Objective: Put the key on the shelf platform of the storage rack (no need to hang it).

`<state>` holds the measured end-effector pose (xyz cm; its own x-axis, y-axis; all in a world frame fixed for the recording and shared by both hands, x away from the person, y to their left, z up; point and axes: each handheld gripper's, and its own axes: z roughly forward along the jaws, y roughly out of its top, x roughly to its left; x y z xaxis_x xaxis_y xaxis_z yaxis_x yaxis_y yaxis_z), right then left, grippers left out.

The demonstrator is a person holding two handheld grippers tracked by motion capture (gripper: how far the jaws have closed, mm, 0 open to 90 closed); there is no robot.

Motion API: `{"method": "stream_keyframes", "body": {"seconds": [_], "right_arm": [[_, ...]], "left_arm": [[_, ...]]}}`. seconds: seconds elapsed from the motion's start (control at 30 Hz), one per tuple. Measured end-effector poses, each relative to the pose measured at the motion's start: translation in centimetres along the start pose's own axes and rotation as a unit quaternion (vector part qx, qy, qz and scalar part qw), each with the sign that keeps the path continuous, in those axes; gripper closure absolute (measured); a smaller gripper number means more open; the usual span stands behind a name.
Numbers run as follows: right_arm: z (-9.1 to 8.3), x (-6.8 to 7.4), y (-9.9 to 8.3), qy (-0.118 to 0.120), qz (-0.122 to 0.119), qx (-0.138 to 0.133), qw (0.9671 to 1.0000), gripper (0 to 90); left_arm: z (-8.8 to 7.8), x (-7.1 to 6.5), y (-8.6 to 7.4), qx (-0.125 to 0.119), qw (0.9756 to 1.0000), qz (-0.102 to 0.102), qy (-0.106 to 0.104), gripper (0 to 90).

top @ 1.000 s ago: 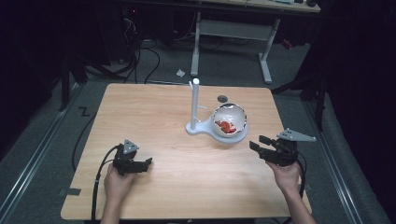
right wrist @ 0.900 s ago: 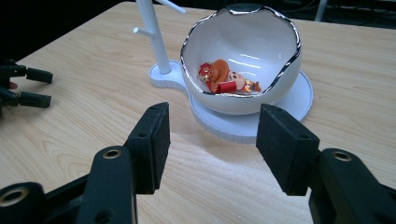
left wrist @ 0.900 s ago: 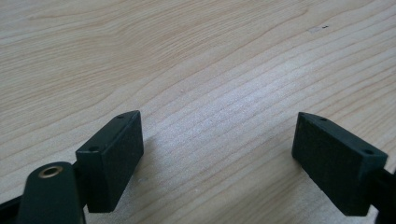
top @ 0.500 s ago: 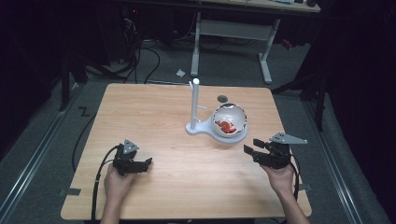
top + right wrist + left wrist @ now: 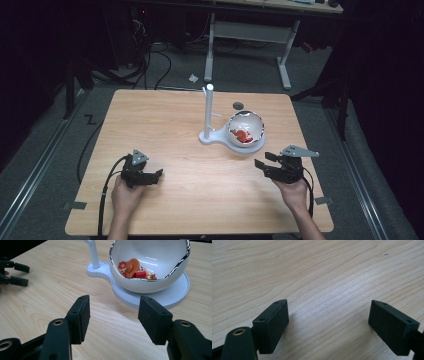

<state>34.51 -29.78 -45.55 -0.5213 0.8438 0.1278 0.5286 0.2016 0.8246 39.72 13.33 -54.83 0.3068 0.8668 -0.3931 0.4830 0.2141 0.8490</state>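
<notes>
Both grippers gape empty above a wooden table (image 5: pixel 165 120).

The right gripper (image 5: pixel 264 167), its jaws spread wide with nothing between them, sits just short of a white stand base (image 5: pixel 172 293). On that base rests a glossy white bowl (image 5: pixel 150 262) holding small red and orange pieces (image 5: pixel 133 267), beside a thin white post (image 5: pixel 208 112). The left gripper (image 5: pixel 153 176), jaws likewise parted and empty, hovers over bare wood well apart from the bowl.
</notes>
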Motion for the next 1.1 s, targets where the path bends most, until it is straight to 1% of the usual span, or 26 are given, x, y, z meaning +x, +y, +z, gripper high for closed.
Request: {"method": "stream_keyframes", "body": {"seconds": [0.1, 0.33, 0.5, 0.63, 0.83, 0.9, 1.07, 1.1], "right_arm": [[0.4, 0.2, -0.2, 0.002, 0.002, 0.005, 1.0, 43.0], [1.5, 0.8, -0.8, 0.004, -0.004, 0.015, 0.9999, 42.9], [2.1, 0.9, -1.1, 0.005, -0.007, 0.017, 0.9998, 42.6], [2.6, 1.0, -1.5, 0.004, -0.006, 0.024, 0.9997, 42.2], [3.5, 1.1, -2.2, -0.003, -0.012, 0.036, 0.9993, 41.5], [3.8, 1.1, -2.5, -0.004, -0.009, 0.041, 0.9991, 41.3], [4.5, 1.1, -3.1, -0.012, -0.013, 0.053, 0.9984, 41.1], [4.6, 1.1, -3.2, -0.014, -0.017, 0.053, 0.9983, 41.0]], "left_arm": [[0.0, 0.0, 0.0, 0.0, 1.0, 0.0, 0.0, 16.8], [0.0, 0.0, 0.0, 0.0, 1.0, 0.0, 0.0, 16.8], [0.0, 0.0, 0.0, -0.001, 1.0, 0.0, 0.0, 16.8], [0.0, 0.0, 0.0, 0.0, 1.0, 0.0, 0.0, 16.8], [0.0, 0.0, 0.0, -0.001, 1.0, -0.001, 0.0, 16.8], [0.0, 0.0, 0.0, -0.001, 1.0, 0.0, 0.0, 16.8], [0.0, 0.0, 0.0, -0.001, 1.0, 0.001, 0.0, 16.8], [0.0, 0.0, 0.0, 0.0, 1.0, 0.002, 0.0, 16.8]]}}
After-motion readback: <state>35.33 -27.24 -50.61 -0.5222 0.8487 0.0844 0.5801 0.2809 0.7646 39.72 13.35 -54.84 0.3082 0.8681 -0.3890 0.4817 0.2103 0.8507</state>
